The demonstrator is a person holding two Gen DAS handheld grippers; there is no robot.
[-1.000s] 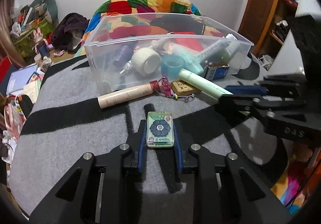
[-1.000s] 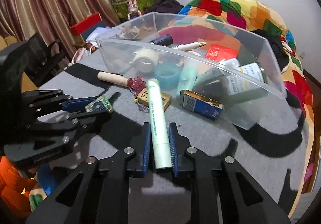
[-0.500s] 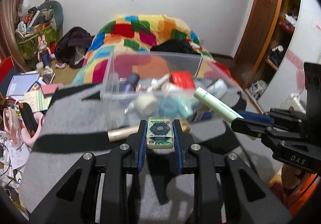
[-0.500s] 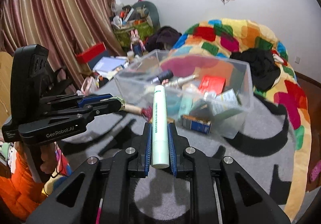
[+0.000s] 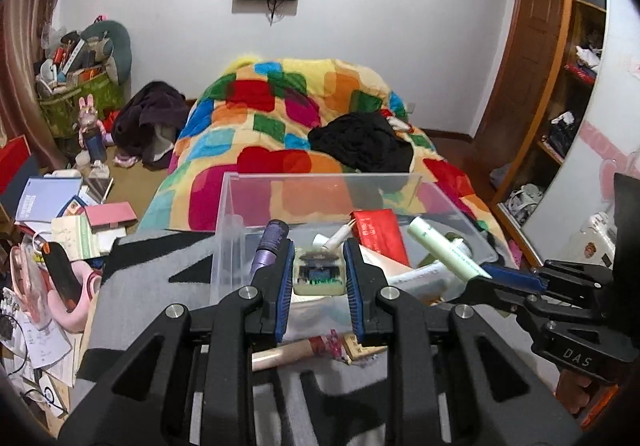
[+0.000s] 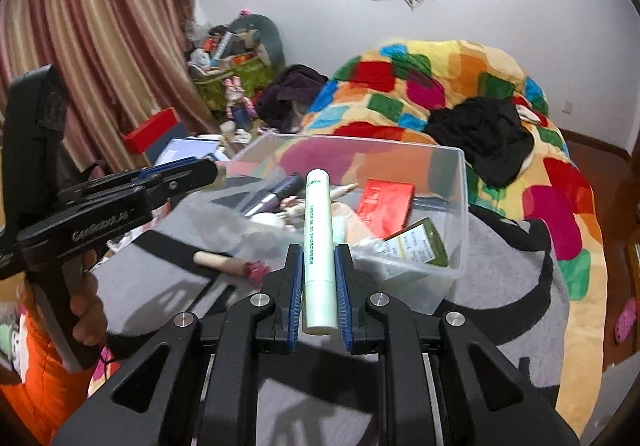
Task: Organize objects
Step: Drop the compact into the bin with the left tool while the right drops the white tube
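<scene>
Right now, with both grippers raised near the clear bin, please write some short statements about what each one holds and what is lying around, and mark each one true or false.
1. The right gripper is shut on a pale green tube. True.
2. The left gripper has nothing between its jaws. False: it is shut on a small flower-printed block.
3. A red packet lies inside the clear plastic bin. True.
4. The beige tube with a pink end lies inside the bin. False: it lies on the grey blanket, outside the bin.
5. The bin has a lid on. False: its top is open.
</scene>
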